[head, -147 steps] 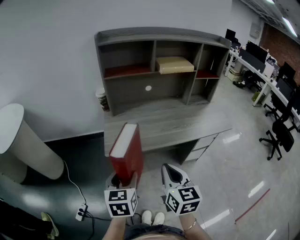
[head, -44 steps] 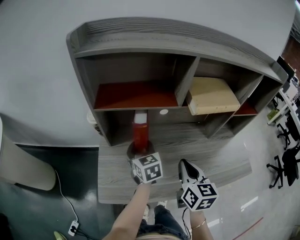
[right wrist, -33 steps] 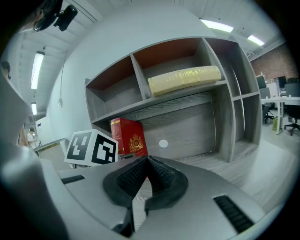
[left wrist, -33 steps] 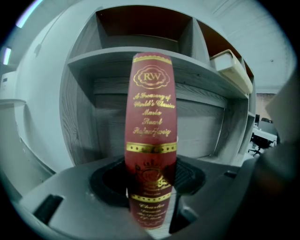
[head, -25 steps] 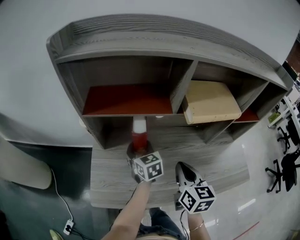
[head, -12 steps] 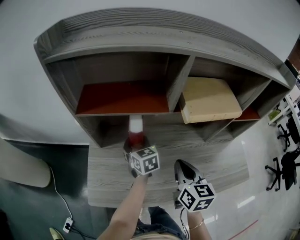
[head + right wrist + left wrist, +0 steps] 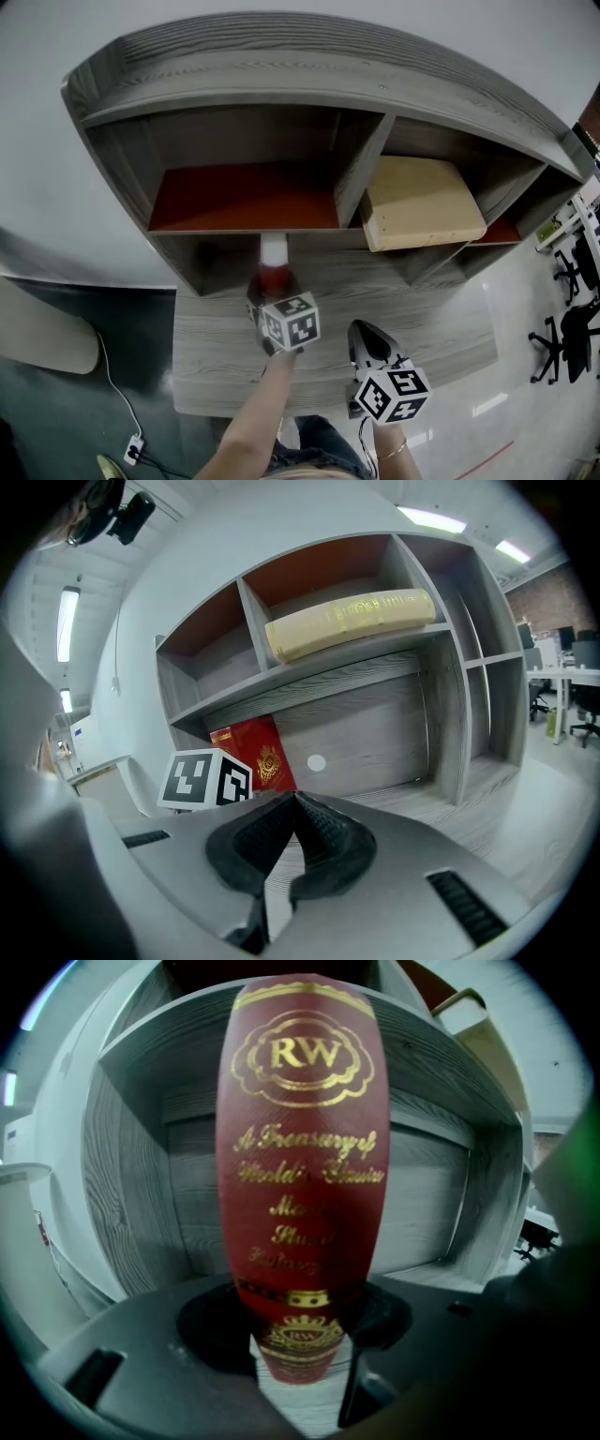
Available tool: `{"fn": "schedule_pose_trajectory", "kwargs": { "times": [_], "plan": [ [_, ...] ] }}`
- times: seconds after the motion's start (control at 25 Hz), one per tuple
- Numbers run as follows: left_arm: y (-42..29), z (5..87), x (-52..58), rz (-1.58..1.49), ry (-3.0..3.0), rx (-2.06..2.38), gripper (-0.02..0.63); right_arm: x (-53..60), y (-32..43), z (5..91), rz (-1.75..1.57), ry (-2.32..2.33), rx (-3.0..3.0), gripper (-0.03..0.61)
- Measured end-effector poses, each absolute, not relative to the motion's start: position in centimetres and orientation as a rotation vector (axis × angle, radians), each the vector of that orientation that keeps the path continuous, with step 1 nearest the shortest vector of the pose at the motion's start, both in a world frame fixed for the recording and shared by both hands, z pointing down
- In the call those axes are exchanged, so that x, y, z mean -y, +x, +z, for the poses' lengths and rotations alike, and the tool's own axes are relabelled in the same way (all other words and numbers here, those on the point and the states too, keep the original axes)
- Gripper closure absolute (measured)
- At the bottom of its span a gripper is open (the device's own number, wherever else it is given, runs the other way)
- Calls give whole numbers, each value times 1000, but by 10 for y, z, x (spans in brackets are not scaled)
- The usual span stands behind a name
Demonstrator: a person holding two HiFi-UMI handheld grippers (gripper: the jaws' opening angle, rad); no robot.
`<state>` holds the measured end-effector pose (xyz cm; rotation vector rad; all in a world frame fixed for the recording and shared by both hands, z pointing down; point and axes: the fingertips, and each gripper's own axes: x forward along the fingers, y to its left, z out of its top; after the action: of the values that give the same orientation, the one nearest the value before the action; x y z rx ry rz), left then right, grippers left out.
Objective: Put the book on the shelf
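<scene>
A red book (image 7: 273, 270) with gold lettering stands upright in my left gripper (image 7: 270, 292), which is shut on its lower end. In the left gripper view the book's spine (image 7: 302, 1166) fills the middle, between the jaws of the left gripper (image 7: 302, 1330). The book sits over the desk (image 7: 211, 352), just below the red-floored left compartment (image 7: 244, 199) of the grey shelf unit (image 7: 281, 75). My right gripper (image 7: 362, 337) hangs to the right over the desk, shut and empty. In the right gripper view the right gripper (image 7: 292, 803) faces the book (image 7: 260, 752).
A tan box (image 7: 422, 202) lies flat in the middle compartment, and shows as the tan box (image 7: 352, 621) in the right gripper view. A narrower compartment lies at the far right. Office chairs (image 7: 562, 333) stand on the floor to the right. A pale rounded object (image 7: 42, 333) is at the left.
Since the earliest frame the book has been carried from in front of the desk up to the shelf unit. Over the last second the left gripper has eased slightly lower; the right gripper has kept still.
</scene>
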<state>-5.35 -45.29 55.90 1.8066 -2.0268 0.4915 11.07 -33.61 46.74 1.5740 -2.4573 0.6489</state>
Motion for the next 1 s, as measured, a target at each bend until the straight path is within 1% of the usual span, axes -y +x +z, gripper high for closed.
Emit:
{"fn": "schedule_pose_trajectory", "kwargs": {
  "times": [0.24, 0.44, 1.0],
  "plan": [
    [-49, 566, 451, 517, 1825, 1993, 376, 333, 110, 468, 653, 1583, 2451, 569],
    [-45, 565, 443, 515, 1840, 1970, 351, 329, 109, 466, 649, 1597, 2451, 569],
    [-38, 541, 373, 472, 1977, 1871, 350, 294, 91, 458, 642, 1635, 2472, 569]
  ]
}}
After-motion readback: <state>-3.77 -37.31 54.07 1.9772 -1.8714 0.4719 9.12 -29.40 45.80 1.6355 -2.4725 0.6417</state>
